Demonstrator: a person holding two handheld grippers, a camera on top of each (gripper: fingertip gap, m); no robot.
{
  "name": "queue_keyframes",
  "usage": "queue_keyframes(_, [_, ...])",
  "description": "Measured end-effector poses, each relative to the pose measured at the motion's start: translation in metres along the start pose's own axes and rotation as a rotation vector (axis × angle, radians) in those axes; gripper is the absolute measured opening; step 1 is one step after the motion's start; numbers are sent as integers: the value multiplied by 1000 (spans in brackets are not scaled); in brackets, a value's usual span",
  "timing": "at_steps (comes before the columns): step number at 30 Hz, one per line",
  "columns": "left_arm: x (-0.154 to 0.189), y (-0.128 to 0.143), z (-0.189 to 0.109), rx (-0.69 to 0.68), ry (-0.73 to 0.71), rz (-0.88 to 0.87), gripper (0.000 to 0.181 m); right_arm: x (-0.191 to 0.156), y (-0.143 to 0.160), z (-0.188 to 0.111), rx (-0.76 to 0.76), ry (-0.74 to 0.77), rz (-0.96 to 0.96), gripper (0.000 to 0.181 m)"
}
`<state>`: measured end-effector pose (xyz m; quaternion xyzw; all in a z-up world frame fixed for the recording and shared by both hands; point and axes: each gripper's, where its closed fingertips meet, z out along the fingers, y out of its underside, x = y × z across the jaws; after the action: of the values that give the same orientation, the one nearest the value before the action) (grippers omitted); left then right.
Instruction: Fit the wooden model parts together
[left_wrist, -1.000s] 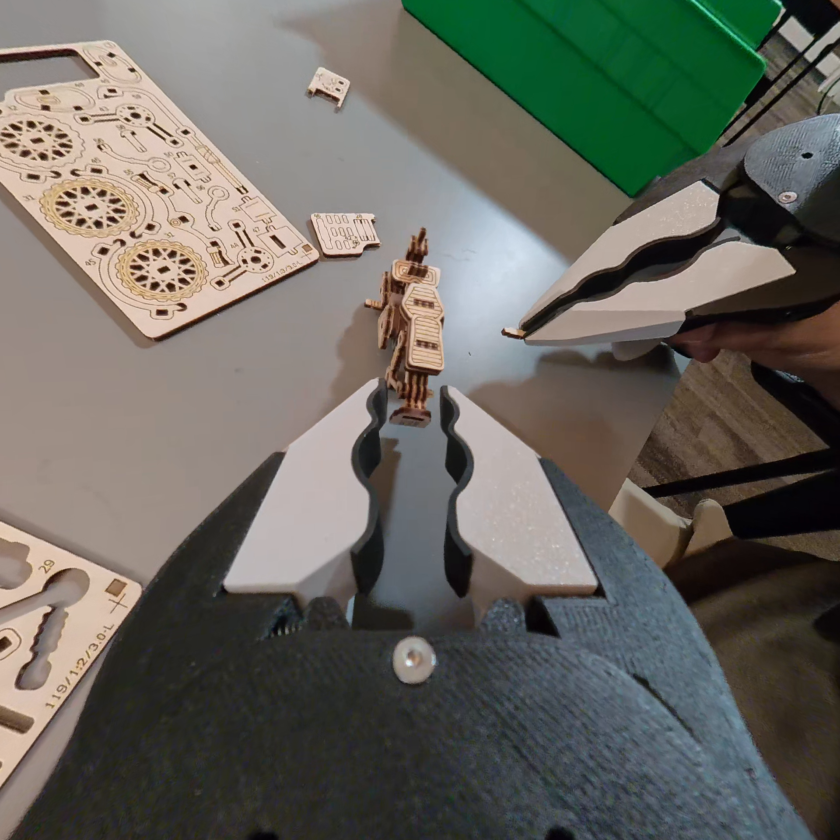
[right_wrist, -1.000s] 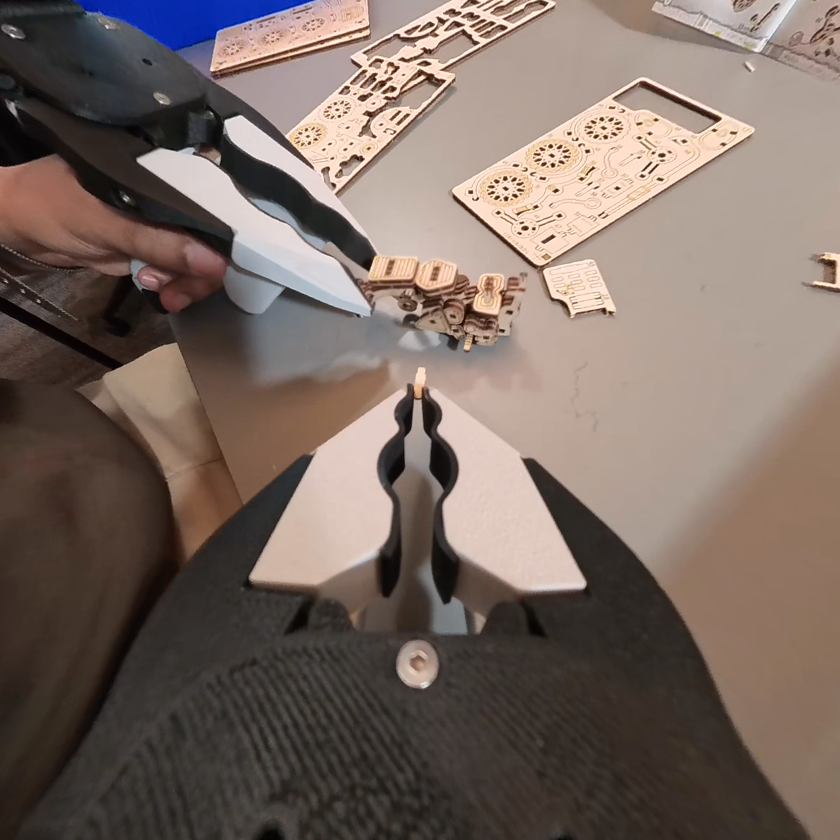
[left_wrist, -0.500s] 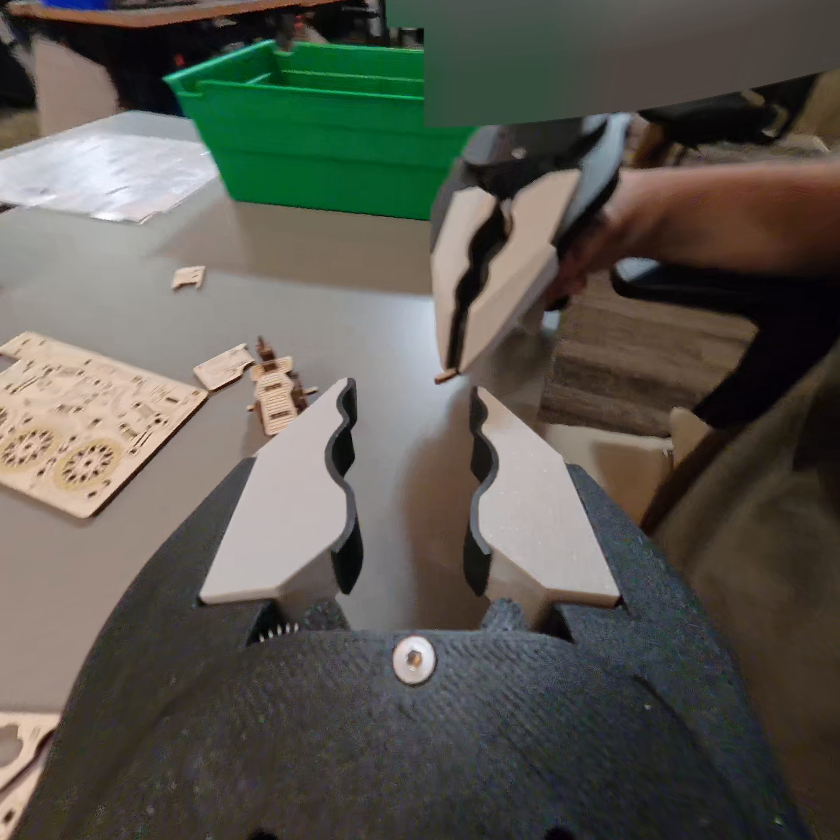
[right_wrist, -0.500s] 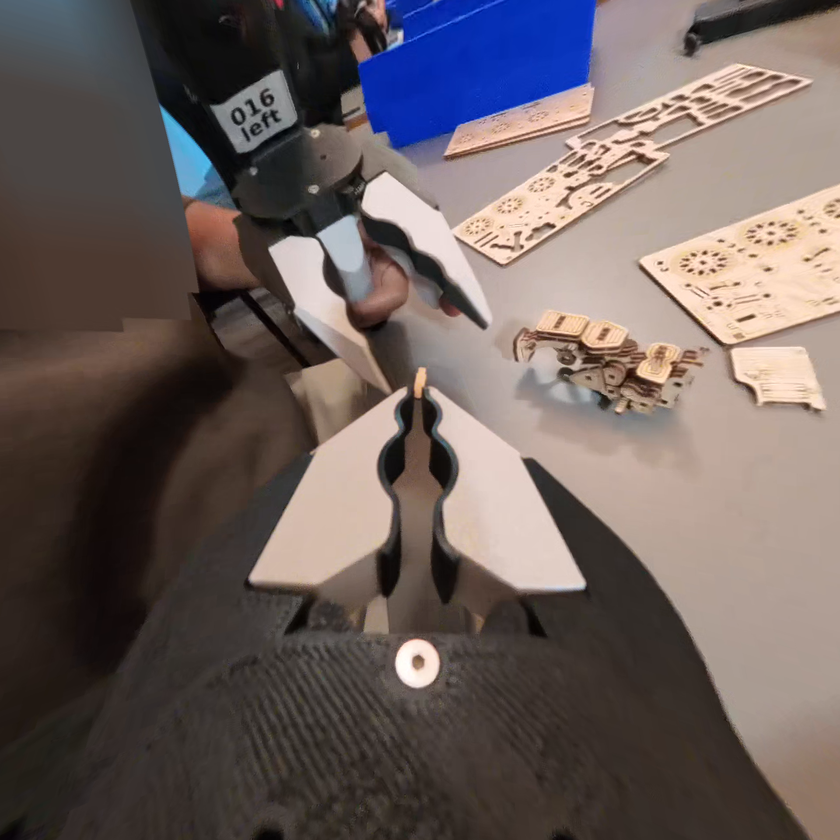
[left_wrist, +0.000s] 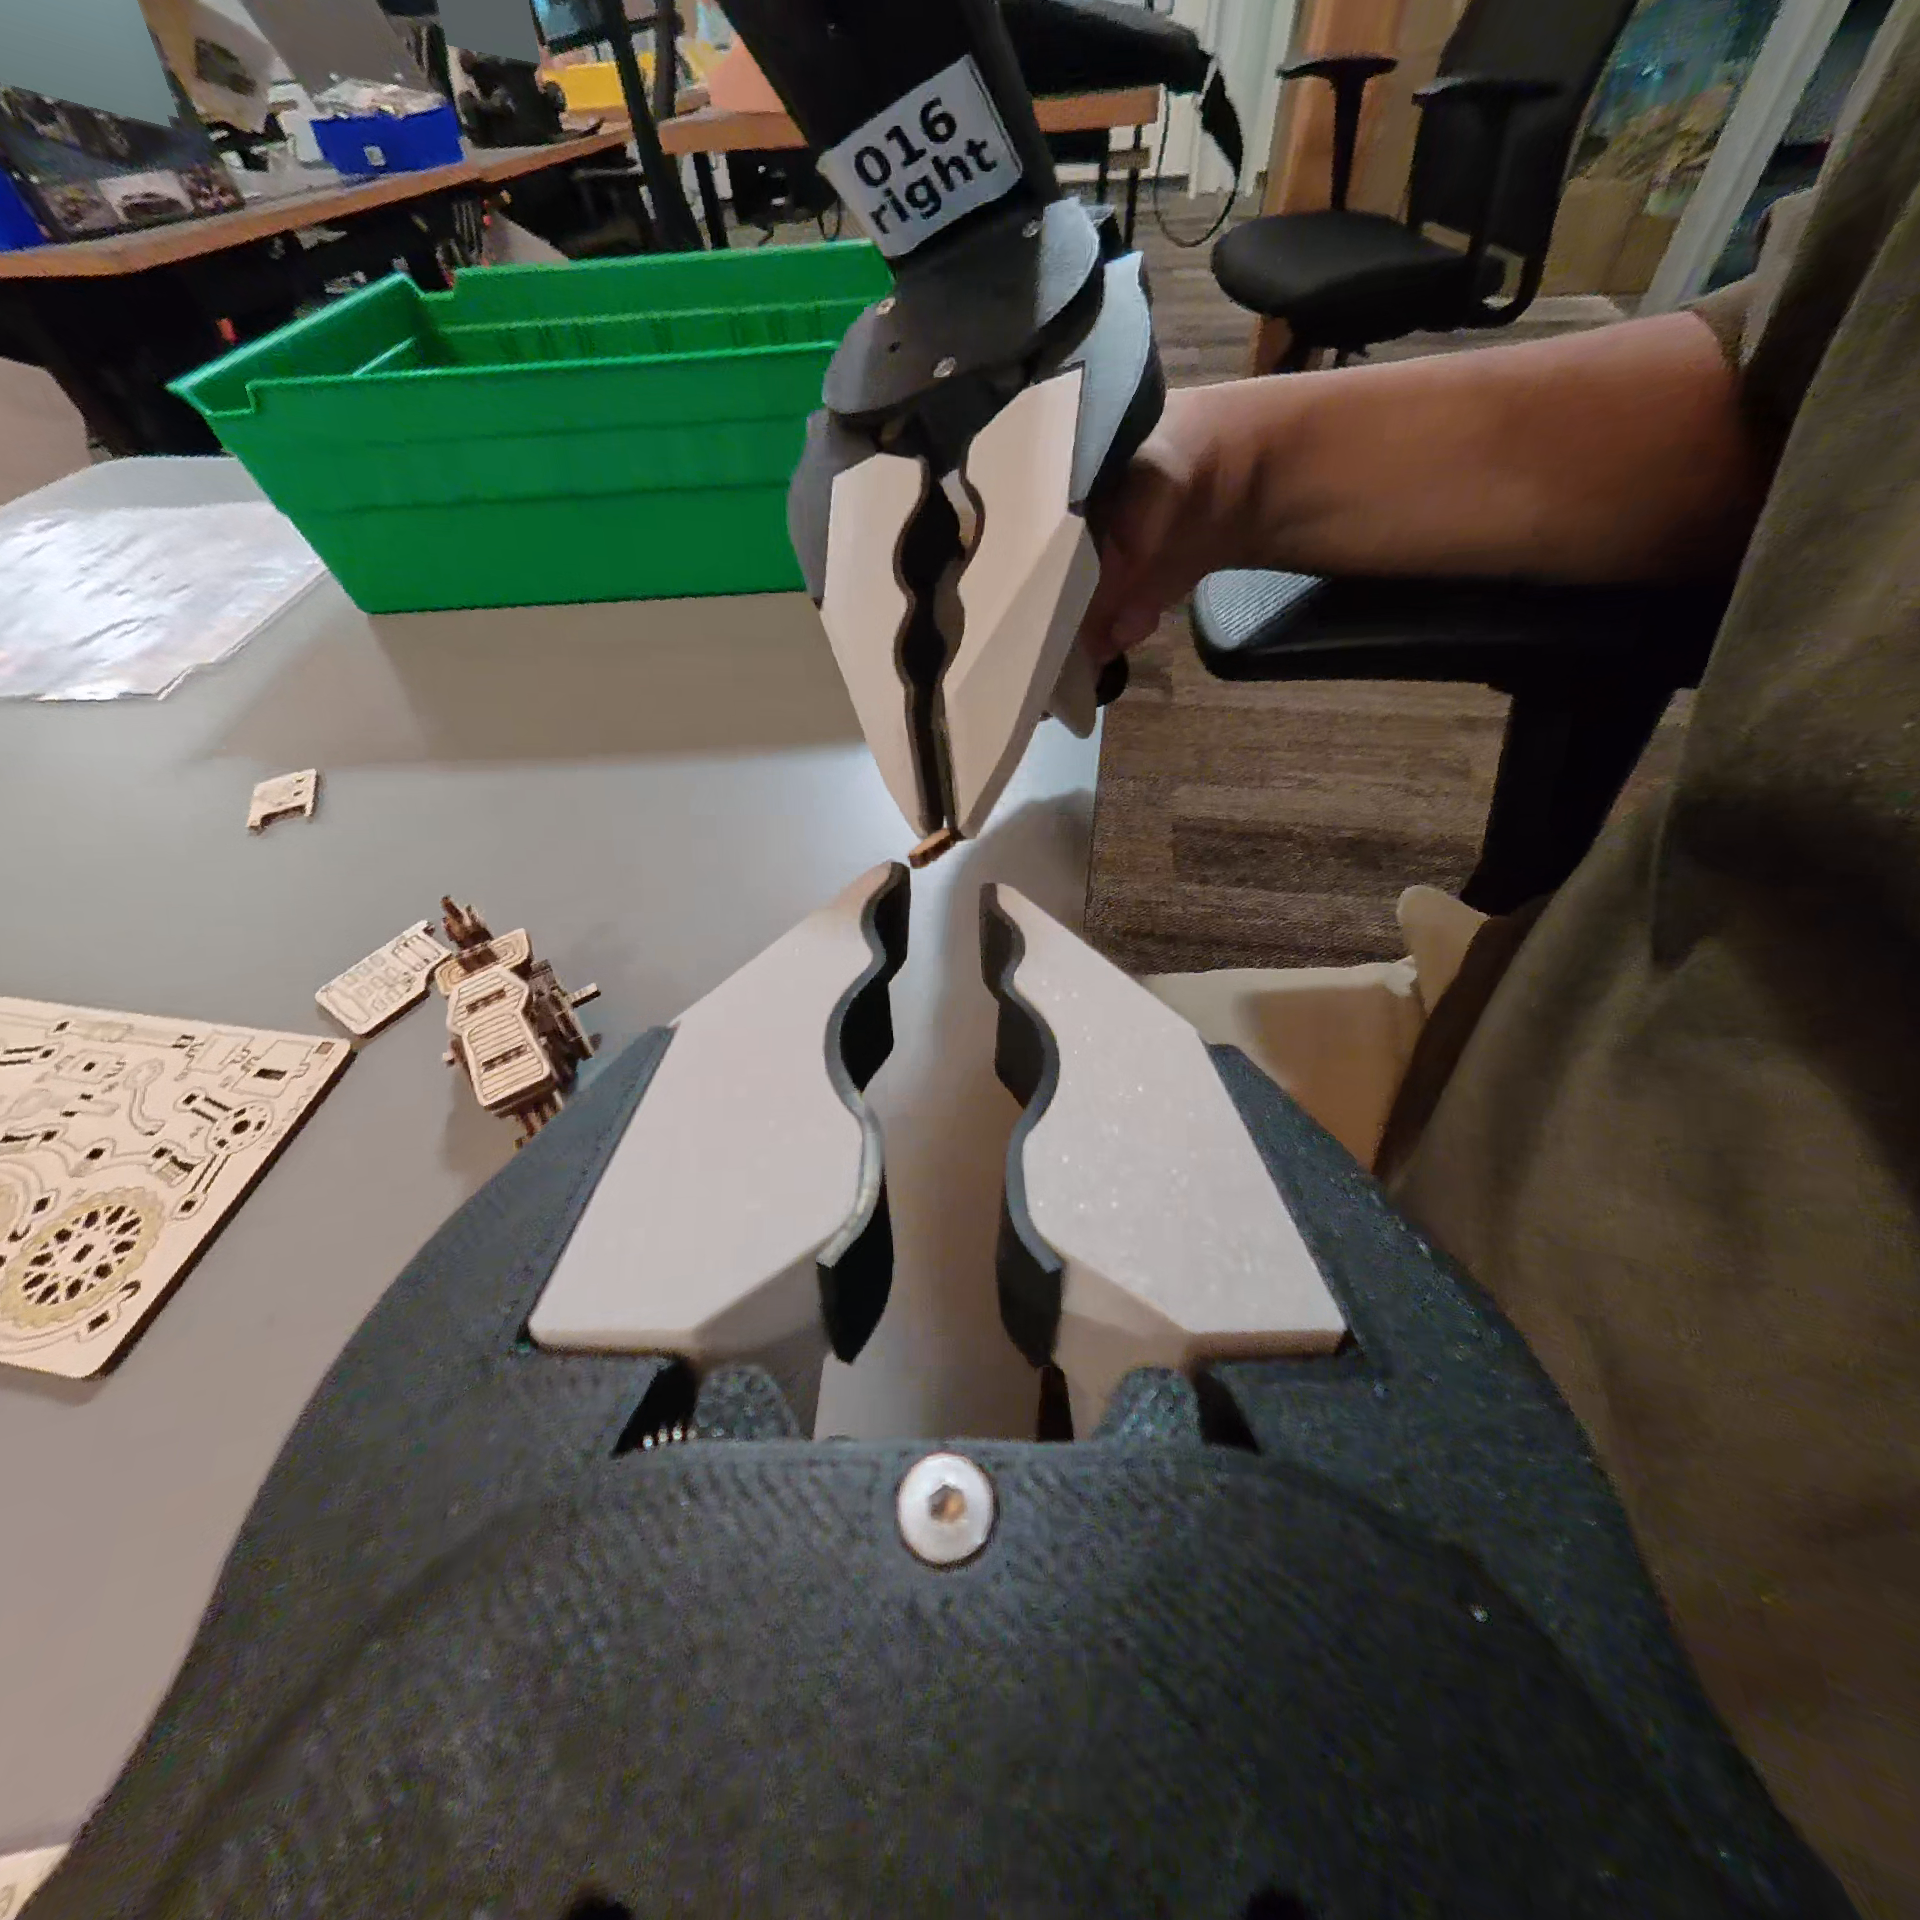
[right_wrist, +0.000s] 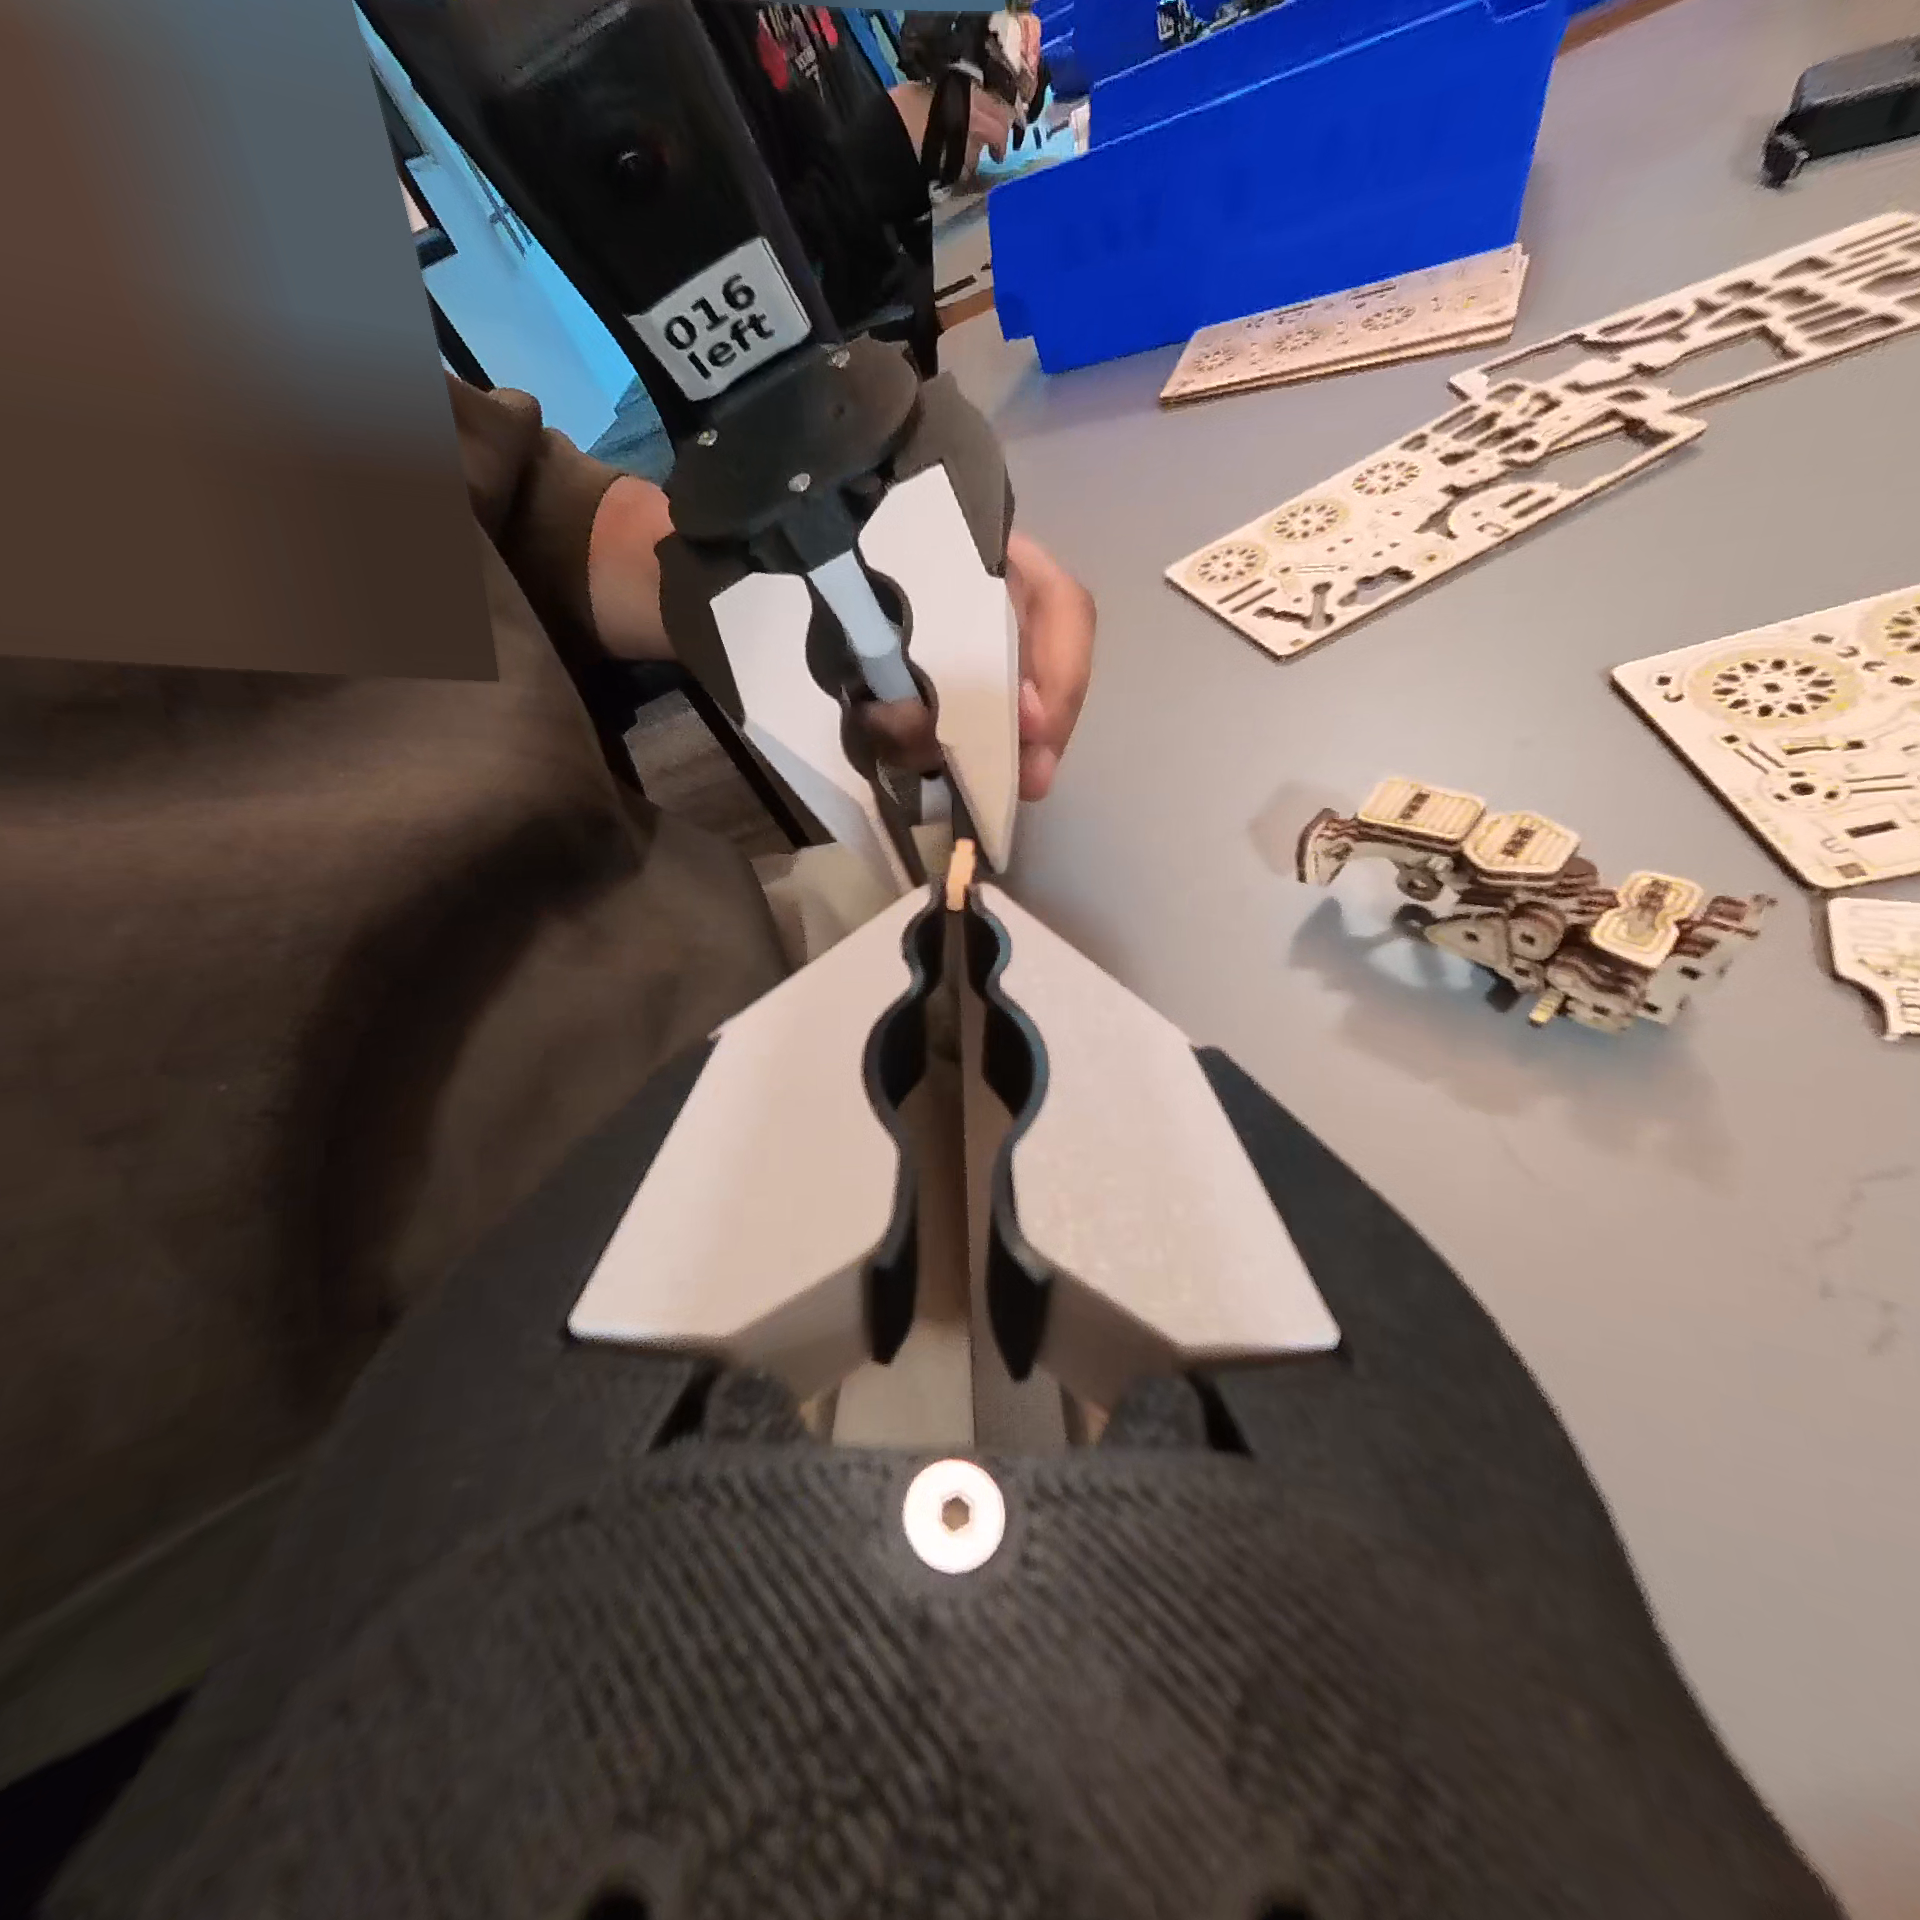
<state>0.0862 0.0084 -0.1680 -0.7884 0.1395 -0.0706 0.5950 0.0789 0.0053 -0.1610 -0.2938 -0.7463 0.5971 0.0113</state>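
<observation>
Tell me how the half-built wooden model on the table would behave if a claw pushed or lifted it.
The model is probably light: thin laser-cut layers. It likely slides or tips if nudged, resting on small parts. Its protruding bits look fragile, so squeeze gently.

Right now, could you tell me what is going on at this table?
A person holds a gripper in each hand. The right gripper is shut on a small wooden peg, raised tip to tip with the open, empty left gripper. The part-built wooden model lies alone on the grey table, beside the cut-out sheets.
</observation>
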Motion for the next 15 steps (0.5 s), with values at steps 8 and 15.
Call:
queue_keyframes(8, [-1, -5, 2, 15, 36, -144, 2, -2, 4, -3, -46, 20, -58, 1])
queue_keyframes(15, [3, -12, 0, 61, 130, -311, 7, -5, 2, -1, -69, 67, -151, 1])
